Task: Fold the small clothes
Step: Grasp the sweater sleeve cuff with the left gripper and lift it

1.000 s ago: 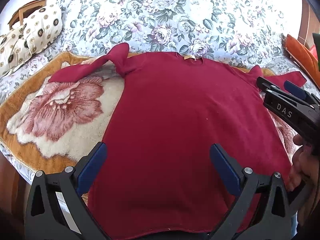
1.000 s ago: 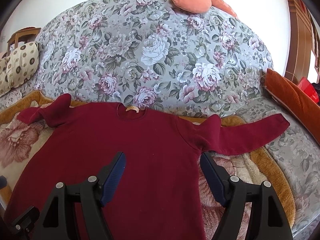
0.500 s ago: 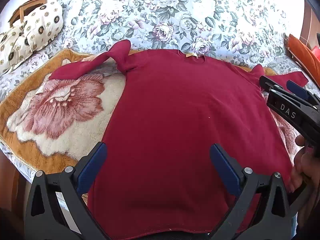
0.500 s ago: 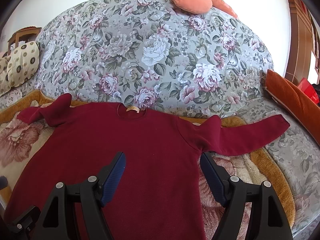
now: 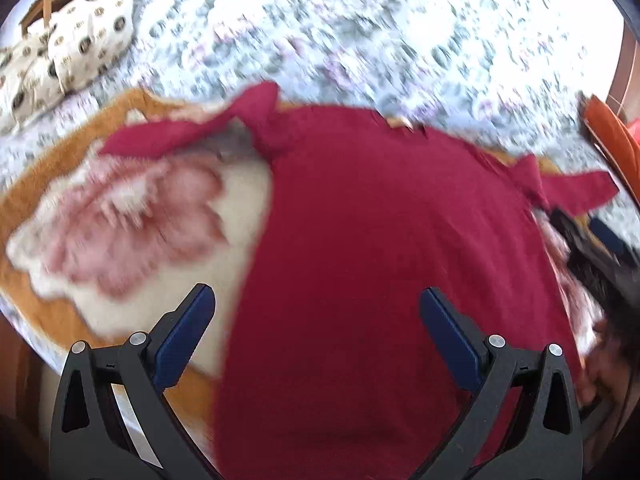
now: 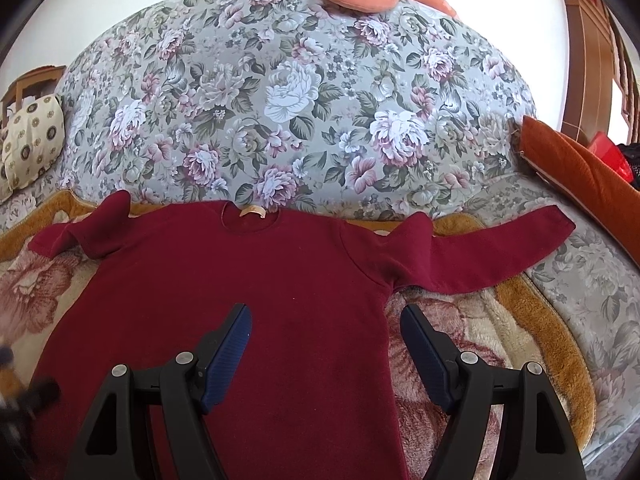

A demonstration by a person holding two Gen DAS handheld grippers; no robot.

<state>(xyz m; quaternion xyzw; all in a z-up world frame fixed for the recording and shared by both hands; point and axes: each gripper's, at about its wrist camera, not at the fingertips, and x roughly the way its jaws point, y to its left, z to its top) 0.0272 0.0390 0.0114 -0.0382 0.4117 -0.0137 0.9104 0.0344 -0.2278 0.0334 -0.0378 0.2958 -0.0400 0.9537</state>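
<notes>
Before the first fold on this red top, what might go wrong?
Both sleeves are bunched at the shoulders; the left sleeve looks twisted, so folding now may trap lumps. The red top lies on a fluffy blanket, so the open right gripper or left gripper may pinch blanket too.

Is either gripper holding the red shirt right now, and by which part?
Nothing is held: left gripper and right gripper are both open above the red shirt.

left hand-held gripper [image 5: 318, 328] shifted leftward, view now blurred
</notes>
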